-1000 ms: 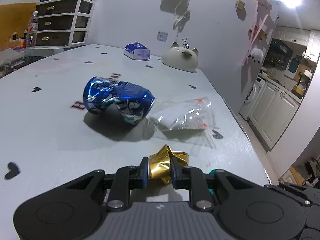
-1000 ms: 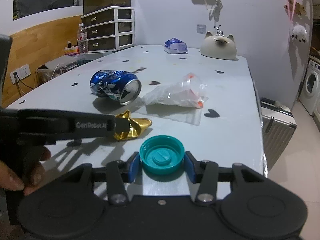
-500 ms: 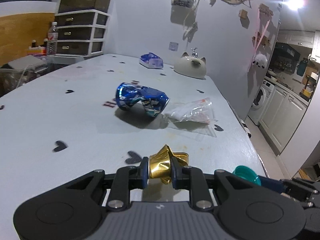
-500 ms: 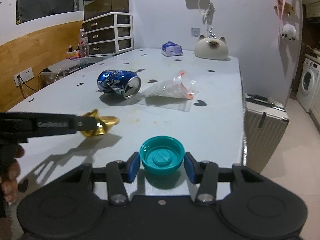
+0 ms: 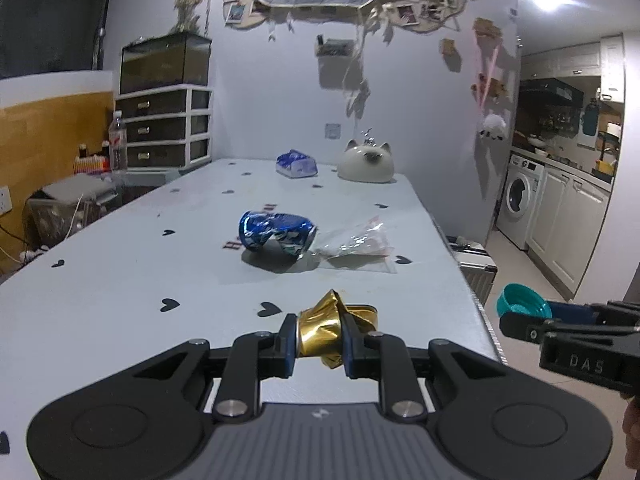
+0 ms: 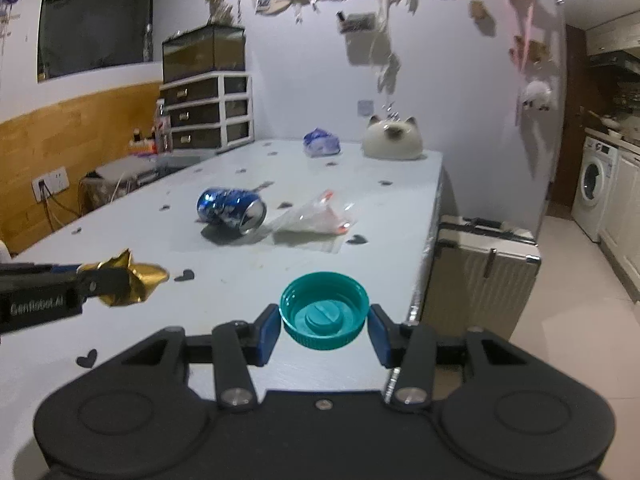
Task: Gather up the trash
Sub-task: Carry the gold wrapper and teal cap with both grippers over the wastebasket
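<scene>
The left gripper [image 5: 319, 338] was clamped on a crumpled gold wrapper [image 5: 334, 330], held above the near part of the table [image 5: 120, 280]. The right gripper [image 6: 324, 330] was clamped on a teal cap [image 6: 324, 310], its hollow side facing up, held over the table's near right edge. In the left wrist view the cap [image 5: 522, 302] appeared at the right, beyond the table edge, between the right gripper's fingers [image 5: 560, 312]. In the right wrist view the wrapper [image 6: 128, 280] appeared at the left.

Farther along the table lay a crushed blue can [image 5: 276, 234] on its side, and just to its right, a clear plastic bag [image 5: 356, 242]. At the far end stood a cat-shaped ornament [image 5: 366, 162] beside a blue-and-white packet [image 5: 297, 165]. A silver suitcase [image 6: 484, 272] stood on the floor against the table's right side.
</scene>
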### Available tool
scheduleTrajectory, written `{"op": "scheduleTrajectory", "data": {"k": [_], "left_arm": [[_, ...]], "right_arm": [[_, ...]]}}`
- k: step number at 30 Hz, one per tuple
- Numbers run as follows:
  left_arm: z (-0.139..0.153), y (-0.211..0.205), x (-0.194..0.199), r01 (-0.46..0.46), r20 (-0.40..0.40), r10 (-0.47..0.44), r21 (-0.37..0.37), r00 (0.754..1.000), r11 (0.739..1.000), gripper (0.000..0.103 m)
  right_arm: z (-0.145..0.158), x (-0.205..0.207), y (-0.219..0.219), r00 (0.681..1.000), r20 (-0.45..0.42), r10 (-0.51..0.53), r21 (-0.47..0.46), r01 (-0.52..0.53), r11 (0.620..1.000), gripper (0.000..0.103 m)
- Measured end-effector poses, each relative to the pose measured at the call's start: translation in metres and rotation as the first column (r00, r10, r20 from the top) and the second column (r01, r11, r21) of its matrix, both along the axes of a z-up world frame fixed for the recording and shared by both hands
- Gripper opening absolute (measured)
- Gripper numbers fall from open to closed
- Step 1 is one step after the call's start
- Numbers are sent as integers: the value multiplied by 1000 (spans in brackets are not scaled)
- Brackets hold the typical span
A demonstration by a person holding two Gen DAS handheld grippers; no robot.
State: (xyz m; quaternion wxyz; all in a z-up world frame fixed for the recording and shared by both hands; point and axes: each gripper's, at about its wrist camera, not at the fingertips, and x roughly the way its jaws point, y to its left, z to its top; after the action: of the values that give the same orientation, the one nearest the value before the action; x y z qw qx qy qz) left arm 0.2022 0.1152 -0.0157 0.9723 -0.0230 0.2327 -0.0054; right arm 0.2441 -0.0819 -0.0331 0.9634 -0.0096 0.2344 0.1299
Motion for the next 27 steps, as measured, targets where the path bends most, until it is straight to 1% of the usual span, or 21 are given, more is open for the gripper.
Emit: {"op": "scheduleTrajectory", "data": {"k": [8, 12, 17, 20, 27], "left_arm": [[3, -37, -33, 27, 15, -27, 3, 1000, 1000, 23], [4, -65, -44, 65, 24, -65, 2, 998, 998, 23], [4, -111, -50, 137, 35, -137, 8, 990, 991, 23], [2, -142, -51, 183, 36, -184, 15, 982, 983, 23], [-17, -210, -44, 280, 0, -280, 19, 960, 960, 23]], "right_arm": [[12, -43, -39, 998, 37, -44, -2, 44, 999, 48], [15, -64, -65, 996, 55, -70, 1, 70, 998, 48], [17, -87, -108, 989, 77, -128, 23, 127, 992, 48], [16, -99, -137, 981, 79, -180, 26, 178, 984, 48], [3, -119, -203, 958, 57, -281, 27, 280, 960, 48]]}}
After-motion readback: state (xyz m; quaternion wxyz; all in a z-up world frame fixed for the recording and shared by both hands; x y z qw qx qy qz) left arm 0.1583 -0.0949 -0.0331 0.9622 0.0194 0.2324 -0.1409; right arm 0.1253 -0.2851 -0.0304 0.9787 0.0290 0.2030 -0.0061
